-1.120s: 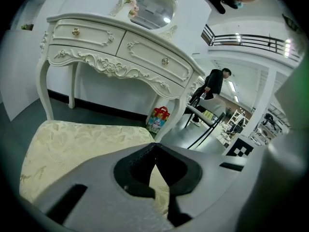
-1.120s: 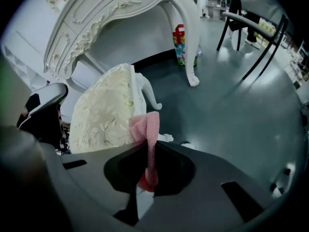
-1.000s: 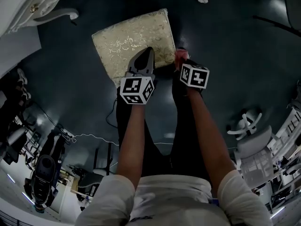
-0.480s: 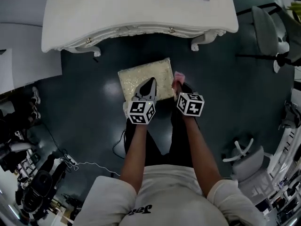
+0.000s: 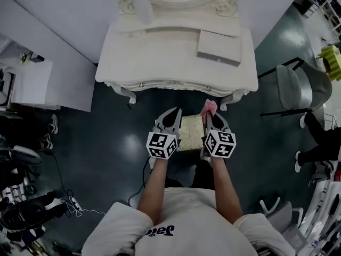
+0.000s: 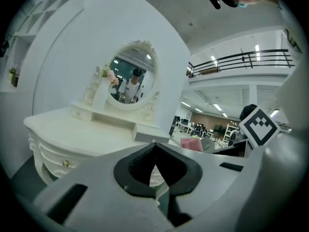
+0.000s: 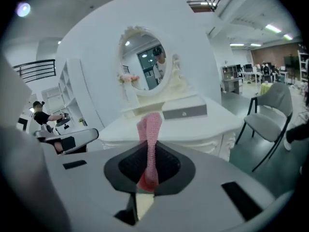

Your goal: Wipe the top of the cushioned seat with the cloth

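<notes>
My right gripper (image 7: 147, 170) is clamped on the pink cloth (image 7: 149, 134); its own view shows the fabric pinched between the closed jaws and standing up past the tips toward 12 o'clock. My left gripper (image 6: 155, 158) has its jaws pressed together with nothing between them; only its own view makes that plain, since from the head the left gripper (image 5: 171, 122) shows just its grey back and marker cube.

The head view gives the layout that neither gripper view does; the cushioned seat (image 5: 191, 133) sits on the dark floor at 6 o'clock of the white dressing table (image 5: 176, 63), with the left gripper over its 9 o'clock edge and the right gripper (image 5: 210, 117) over its 3 o'clock edge. The cloth (image 5: 209, 106) pokes out above the seat's 1 o'clock corner, near the table's front edge; whether it touches the cushion I cannot tell from there.

Both gripper views look level across the tabletop to the oval mirror (image 7: 147, 69); in the left gripper view the cloth (image 6: 193, 143) appears at 3 o'clock of the jaws. The right gripper view also shows a grey box (image 7: 185, 111) on the table and a grey chair (image 7: 275, 110) at 3 o'clock; the head view places that chair (image 5: 298, 87) well apart from the seat, at its 2 o'clock.
</notes>
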Demonstrator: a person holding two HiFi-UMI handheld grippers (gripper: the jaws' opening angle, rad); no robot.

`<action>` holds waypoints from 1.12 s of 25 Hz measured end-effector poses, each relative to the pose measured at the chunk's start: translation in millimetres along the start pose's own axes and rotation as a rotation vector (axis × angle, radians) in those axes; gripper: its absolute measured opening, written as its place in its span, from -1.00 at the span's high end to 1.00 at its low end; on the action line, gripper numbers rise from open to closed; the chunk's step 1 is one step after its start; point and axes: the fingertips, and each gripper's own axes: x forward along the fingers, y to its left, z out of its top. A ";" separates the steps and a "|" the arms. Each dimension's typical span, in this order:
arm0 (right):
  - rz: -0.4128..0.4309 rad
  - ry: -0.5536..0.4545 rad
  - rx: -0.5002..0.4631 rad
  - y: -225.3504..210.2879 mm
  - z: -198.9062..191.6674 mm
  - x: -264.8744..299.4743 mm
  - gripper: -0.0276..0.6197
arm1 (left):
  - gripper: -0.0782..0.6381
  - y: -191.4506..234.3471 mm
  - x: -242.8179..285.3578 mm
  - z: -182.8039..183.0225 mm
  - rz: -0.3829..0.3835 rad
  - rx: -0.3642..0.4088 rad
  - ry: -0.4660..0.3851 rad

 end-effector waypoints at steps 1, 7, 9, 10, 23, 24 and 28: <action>0.010 -0.030 -0.019 9.9 17.1 -5.7 0.83 | 0.75 -2.0 -6.7 17.5 -0.003 0.014 -0.021; 0.095 -0.204 -0.113 73.2 117.4 -29.1 0.83 | 0.75 5.1 -38.2 115.3 0.045 0.075 -0.148; 0.118 -0.250 -0.130 92.0 138.6 -43.8 0.83 | 0.75 2.5 -51.5 141.3 0.057 0.109 -0.184; 0.128 -0.272 -0.139 101.7 148.4 -50.3 0.83 | 0.75 1.9 -58.6 154.3 0.064 0.128 -0.201; 0.145 -0.375 -0.217 155.2 196.8 -76.2 0.83 | 0.75 -2.4 -105.8 242.4 0.117 0.251 -0.316; 0.144 -0.377 -0.220 155.7 197.3 -75.9 0.83 | 0.75 -2.0 -105.8 242.1 0.119 0.253 -0.316; 0.144 -0.403 -0.238 162.4 209.3 -79.2 0.83 | 0.75 2.8 -107.2 248.1 0.139 0.258 -0.319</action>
